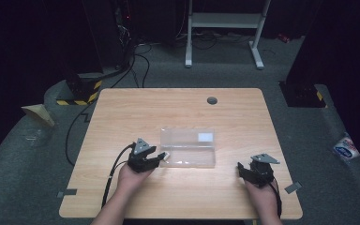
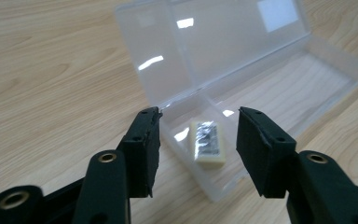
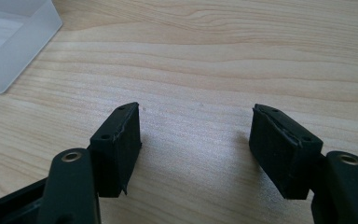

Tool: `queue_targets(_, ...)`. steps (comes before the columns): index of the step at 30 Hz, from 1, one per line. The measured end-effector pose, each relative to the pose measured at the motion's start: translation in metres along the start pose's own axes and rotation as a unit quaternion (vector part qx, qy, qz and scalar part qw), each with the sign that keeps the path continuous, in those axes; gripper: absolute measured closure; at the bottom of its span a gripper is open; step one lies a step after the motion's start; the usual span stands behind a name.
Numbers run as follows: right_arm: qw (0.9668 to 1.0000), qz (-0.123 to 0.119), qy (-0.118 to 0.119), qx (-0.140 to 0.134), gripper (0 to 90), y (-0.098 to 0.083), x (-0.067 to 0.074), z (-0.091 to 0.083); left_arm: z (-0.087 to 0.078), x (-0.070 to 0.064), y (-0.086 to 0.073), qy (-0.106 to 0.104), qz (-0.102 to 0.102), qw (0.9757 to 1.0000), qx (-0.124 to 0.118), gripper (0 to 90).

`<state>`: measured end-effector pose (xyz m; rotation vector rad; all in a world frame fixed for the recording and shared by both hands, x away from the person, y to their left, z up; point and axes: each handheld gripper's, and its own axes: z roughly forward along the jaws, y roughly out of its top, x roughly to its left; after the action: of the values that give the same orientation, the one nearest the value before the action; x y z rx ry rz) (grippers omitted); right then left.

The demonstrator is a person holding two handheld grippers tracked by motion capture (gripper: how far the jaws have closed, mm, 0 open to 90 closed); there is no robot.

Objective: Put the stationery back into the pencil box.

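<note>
Lying open, clear rectangular plastic box (image 2: pixel 242 70) on grained wooden table (image 2: pixel 51 70).

We can read no words, numbers or brand names anywhere. The clear plastic box (image 1: pixel 188 147) on the table carries a blank white label (image 1: pixel 205 137) on its open lid, and the small block (image 2: pixel 208 142) inside the box has a dark, shiny top with marks too blurred for us to make out. On the floor to the right of the table, a white and blue packet (image 1: pixel 346 147) shows printing too small for us to read.
</note>
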<state>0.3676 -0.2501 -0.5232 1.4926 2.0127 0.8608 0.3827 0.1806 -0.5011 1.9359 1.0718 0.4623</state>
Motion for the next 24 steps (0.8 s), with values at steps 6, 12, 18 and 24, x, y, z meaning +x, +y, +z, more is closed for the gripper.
queue_targets(6,1.0000,0.000,0.000,0.000,33.4,0.000,0.000,0.000,-0.016,0.024,-0.018,0.018,-0.012,0.9997,0.013,42.3)
queue_targets(12,1.0000,-0.001,0.000,0.000,33.4,0.000,0.000,0.000,-0.038,0.047,-0.034,0.044,-0.010,0.9984,0.032,35.6)
queue_targets(18,1.0000,-0.001,-0.001,0.000,33.4,0.000,0.000,0.000,-0.052,0.064,-0.055,0.082,-0.012,0.9942,0.068,29.5)
queue_targets(24,1.0000,0.000,0.000,0.000,33.4,0.000,0.000,0.000,-0.066,0.073,-0.072,0.099,-0.026,0.9919,0.076,12.4)
